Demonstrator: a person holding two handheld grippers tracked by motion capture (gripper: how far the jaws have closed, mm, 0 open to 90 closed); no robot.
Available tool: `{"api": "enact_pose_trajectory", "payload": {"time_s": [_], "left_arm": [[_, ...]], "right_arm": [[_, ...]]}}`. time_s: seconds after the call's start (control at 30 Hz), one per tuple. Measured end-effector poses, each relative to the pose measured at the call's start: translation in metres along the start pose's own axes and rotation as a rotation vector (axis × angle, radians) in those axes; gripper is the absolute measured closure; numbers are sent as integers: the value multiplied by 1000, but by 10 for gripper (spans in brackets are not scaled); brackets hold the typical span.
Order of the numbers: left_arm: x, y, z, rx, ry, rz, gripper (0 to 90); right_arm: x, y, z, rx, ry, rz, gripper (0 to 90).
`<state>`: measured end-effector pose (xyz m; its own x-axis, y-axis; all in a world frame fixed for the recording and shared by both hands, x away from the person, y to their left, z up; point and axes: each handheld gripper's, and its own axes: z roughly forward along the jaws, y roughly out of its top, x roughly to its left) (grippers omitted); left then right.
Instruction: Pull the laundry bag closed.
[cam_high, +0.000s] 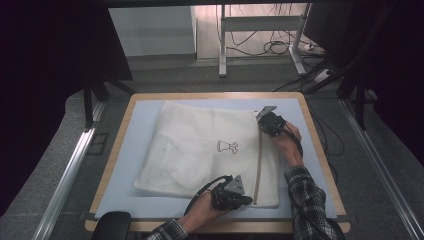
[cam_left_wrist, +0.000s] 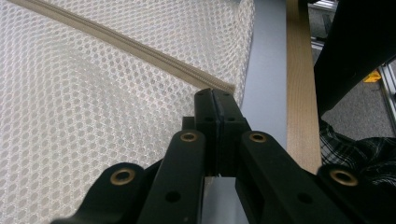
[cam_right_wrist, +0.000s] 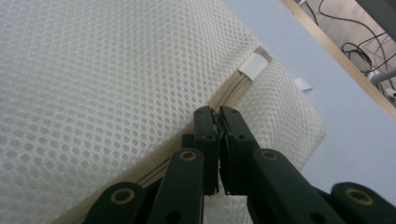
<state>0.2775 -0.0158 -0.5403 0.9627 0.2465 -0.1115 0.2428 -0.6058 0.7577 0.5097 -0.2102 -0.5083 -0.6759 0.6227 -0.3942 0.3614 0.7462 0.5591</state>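
A white mesh bag (cam_high: 200, 150) lies flat on the pale blue mat (cam_high: 135, 125), with a beige zipper (cam_high: 260, 160) running along its right side. My left gripper (cam_high: 247, 201) sits at the near end of the zipper (cam_left_wrist: 140, 49). Its jaws (cam_left_wrist: 215, 93) are pressed together on the bag's edge there. My right gripper (cam_high: 261, 121) is at the far end of the zipper (cam_right_wrist: 233, 93), its jaws (cam_right_wrist: 218, 111) shut with a small part of the zipper pinched between the tips. A white tab (cam_right_wrist: 253, 66) marks that end.
The mat covers a wooden-edged table (cam_high: 320, 150). A small black drawing (cam_high: 227, 146) is printed on the bag's middle. A plaid sleeve (cam_high: 310, 200) crosses the near right corner. Beyond the table are a desk frame (cam_high: 222, 45) and floor cables (cam_high: 280, 47).
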Motion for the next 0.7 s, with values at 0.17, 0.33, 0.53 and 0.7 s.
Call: {"api": "enact_pose_trajectory", "payload": {"time_s": [0.17, 0.33, 0.53, 0.7], "left_arm": [[0, 0, 0, 0, -1, -1, 897], [0, 0, 0, 0, -1, -1, 897], [0, 0, 0, 0, -1, -1, 897], [0, 0, 0, -1, 0, -1, 897]], "right_arm": [[-2, 2, 3, -1, -5, -5, 860], [-5, 5, 7, 3, -13, -5, 860], [-8, 8, 11, 9, -17, -12, 859], [-10, 10, 14, 9, -20, -7, 860]]}}
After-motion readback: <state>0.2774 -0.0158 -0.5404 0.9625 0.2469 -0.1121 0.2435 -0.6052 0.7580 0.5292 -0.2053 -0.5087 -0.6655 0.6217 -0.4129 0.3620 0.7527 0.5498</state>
